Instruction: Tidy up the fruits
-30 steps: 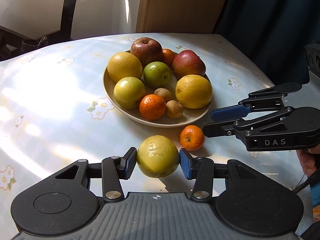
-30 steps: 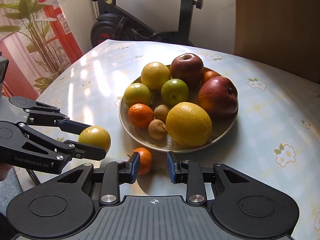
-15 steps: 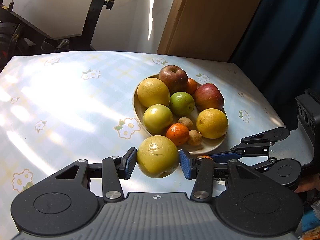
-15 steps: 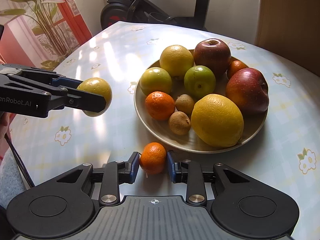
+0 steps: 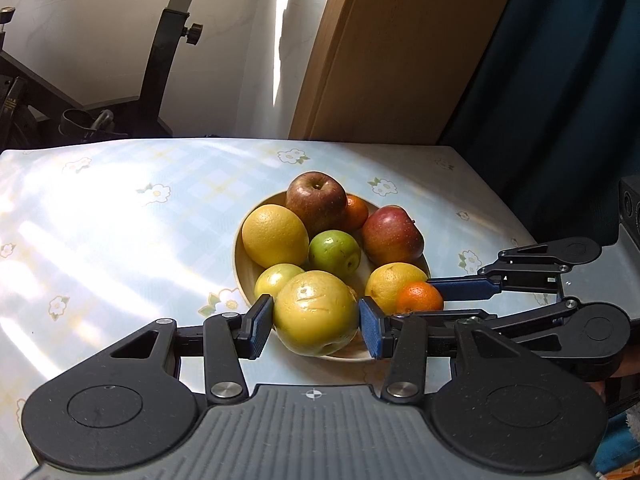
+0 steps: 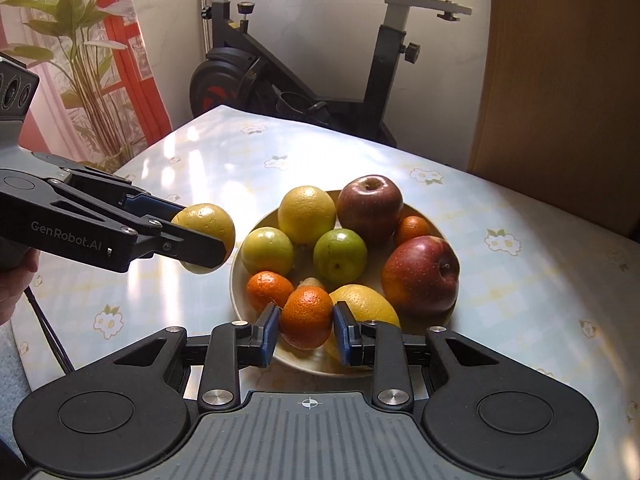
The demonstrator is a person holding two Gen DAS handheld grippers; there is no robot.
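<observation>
A cream plate [image 5: 239,256] [image 6: 240,308] on the flowered tablecloth holds several fruits: two red apples, green apples, yellow citrus, tangerines and kiwis. My left gripper [image 5: 316,322] is shut on a yellow-green apple [image 5: 315,313] and holds it in the air over the plate's near-left edge; it also shows in the right wrist view [image 6: 208,238]. My right gripper [image 6: 306,330] is shut on a small tangerine [image 6: 306,317] and holds it above the plate's near rim; it also shows in the left wrist view [image 5: 420,297].
An exercise bike [image 6: 304,76] stands behind the table. A wooden panel [image 5: 400,52] and a dark curtain [image 5: 560,80] are at the back right. A potted plant [image 6: 80,60] stands by the window. The table's right edge [image 5: 500,196] is near the plate.
Both grippers rose from the table with their fruit. The right gripper closed on the tangerine and lifted it toward the plate. The left gripper carried the yellow-green apple up beside the plate.
</observation>
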